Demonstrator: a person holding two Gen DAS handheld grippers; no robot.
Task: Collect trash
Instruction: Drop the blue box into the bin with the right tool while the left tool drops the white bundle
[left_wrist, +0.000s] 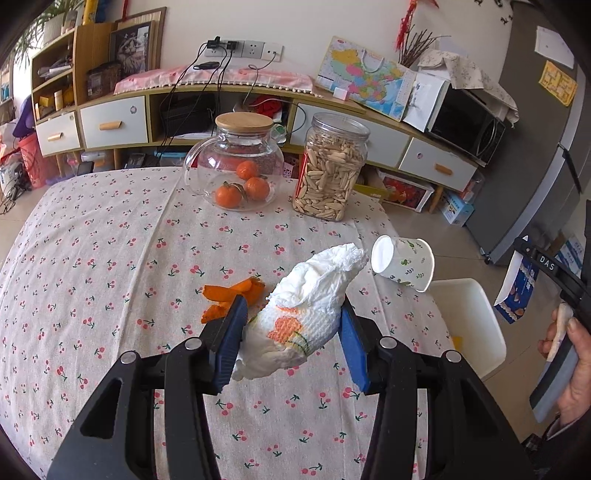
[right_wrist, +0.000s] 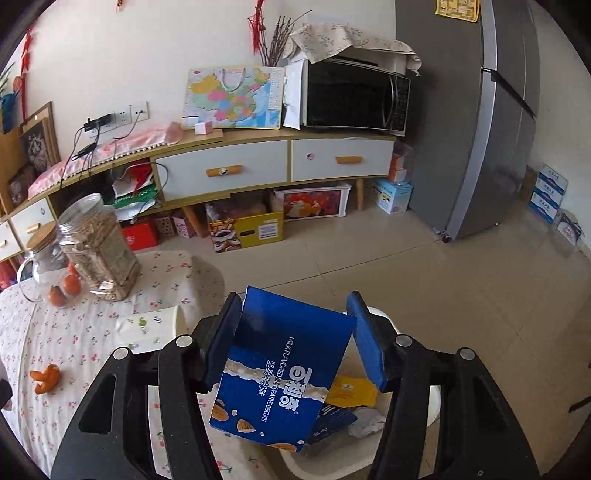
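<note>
- Above the cherry-print tablecloth, your left gripper is clenched on a crumpled white paper towel with an orange print; both blue pads press its sides and the towel is lifted clear of the cloth.
- Just behind the left finger, a curl of orange peel lies on the cloth, apart from the towel.
- Near the table's right edge, a white paper cup with a leaf pattern lies tipped on its side, its base turned toward the camera.
- Beside the table, your right gripper reaches out over the white plastic bin, and your right hand wraps its handle.
- Between its blue fingers hangs a blue cardboard biscuit box, tilted, its upper corners touching both pads, so this gripper is grasping the box above the bin.
- Inside the bin lie a yellow packet and other wrappers.
- At the far side of the table stand a glass teapot with a wooden lid holding tangerines and a clear jar of seeds, side by side.
</note>
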